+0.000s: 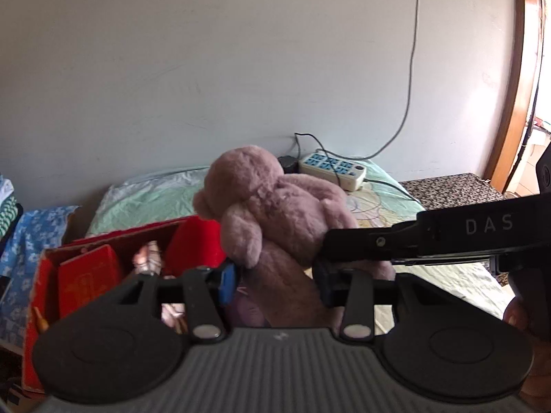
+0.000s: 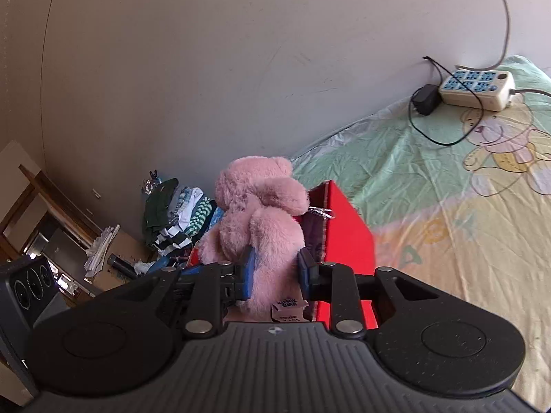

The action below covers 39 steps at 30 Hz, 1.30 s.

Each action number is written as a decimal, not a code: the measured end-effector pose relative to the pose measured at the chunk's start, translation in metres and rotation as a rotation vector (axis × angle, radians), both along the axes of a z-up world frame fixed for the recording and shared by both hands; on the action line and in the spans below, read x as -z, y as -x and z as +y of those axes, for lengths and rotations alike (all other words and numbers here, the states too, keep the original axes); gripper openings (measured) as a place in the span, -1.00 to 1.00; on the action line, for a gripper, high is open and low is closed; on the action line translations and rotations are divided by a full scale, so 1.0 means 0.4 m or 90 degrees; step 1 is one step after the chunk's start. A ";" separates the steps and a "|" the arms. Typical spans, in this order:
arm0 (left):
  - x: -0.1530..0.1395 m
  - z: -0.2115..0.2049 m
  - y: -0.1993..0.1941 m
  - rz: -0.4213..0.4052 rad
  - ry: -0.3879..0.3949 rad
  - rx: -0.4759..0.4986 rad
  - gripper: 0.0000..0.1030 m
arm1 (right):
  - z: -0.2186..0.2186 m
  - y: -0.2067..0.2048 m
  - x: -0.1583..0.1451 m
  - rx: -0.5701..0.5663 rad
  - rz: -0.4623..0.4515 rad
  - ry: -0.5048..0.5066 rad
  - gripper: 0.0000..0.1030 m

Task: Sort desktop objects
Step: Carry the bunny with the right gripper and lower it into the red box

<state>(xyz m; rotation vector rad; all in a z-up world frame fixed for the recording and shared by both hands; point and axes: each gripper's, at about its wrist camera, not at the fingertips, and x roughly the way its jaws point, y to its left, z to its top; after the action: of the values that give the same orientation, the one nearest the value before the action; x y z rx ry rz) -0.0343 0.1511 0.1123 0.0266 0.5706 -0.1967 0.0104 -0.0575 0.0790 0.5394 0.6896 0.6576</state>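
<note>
While held over the red box point(image 2: 347, 237), the pink plush bear point(image 2: 261, 220) is judged light, soft and compressible.
Right gripper point(image 2: 275, 275) pinches its lower body; left gripper point(image 1: 275, 280) brackets it, jaws wider, contact uncertain. Firmer torso gives the best hold; limbs would flop.

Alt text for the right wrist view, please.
The right gripper is shut on a pink plush bear, held above an open red box. Behind, a white power strip lies on the green sheet.
</note>
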 end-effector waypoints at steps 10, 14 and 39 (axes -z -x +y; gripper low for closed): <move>0.055 0.171 -0.032 0.048 -0.018 -0.046 -0.16 | 0.193 -0.047 0.041 -0.041 0.015 0.019 -0.46; 0.087 0.207 -0.043 0.073 -0.004 -0.039 -0.16 | 0.223 -0.050 0.064 -0.039 0.036 0.041 -0.46; 0.131 0.237 -0.059 0.127 0.005 0.017 -0.01 | 0.261 -0.026 0.072 -0.020 0.088 0.166 -0.25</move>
<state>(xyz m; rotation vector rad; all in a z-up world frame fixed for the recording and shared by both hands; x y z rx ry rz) -0.0107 0.2458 0.0599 0.0067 0.7689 -0.2287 0.0206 0.0471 0.0503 0.3353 0.9011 0.5523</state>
